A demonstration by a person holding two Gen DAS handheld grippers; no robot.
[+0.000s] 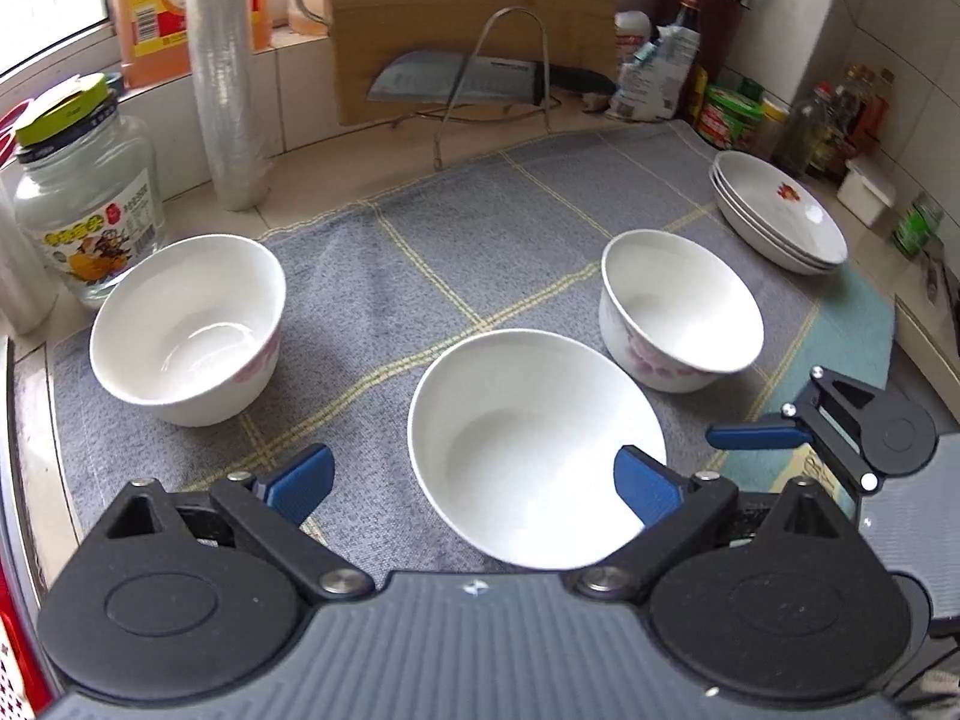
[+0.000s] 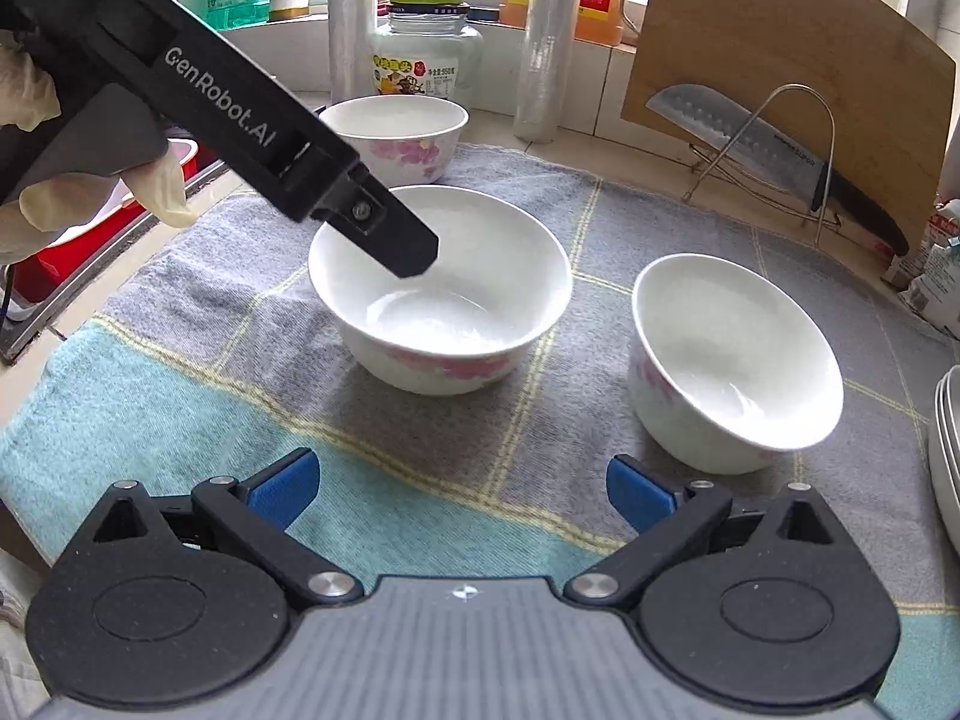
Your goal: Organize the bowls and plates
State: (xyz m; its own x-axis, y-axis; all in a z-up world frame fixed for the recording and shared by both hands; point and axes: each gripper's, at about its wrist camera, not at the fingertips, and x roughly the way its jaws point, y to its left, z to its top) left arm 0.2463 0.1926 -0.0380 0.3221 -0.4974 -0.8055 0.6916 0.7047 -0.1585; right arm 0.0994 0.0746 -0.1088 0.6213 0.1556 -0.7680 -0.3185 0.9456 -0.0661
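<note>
We've got the left gripper (image 1: 474, 480) w/ fingers spread, hovering over the near rim of the white ceramic bowl w/ pink flowers (image 1: 534, 450) mid-cloth on the grey checked towel (image 1: 480, 228), closer than the right gripper (image 2: 462, 489), also spread, empty.

Three bowls (image 2: 441, 288) – white, pink floral print on the outer walls. Cloth (image 2: 180, 396) under the bowls: grey with thin yellow grid lines, teal band along the near edge. Plates (image 1: 780, 213) at the cloth's far right corner: white, red motif inside. Both grippers black and dark grey; finger pads (image 2: 282, 489) blue. Jar (image 1: 84, 204) left of the cloth – clear glass, yellow-green lid, yellow label. Cutting board (image 2: 780, 60) behind the cloth: tan wood.
</note>
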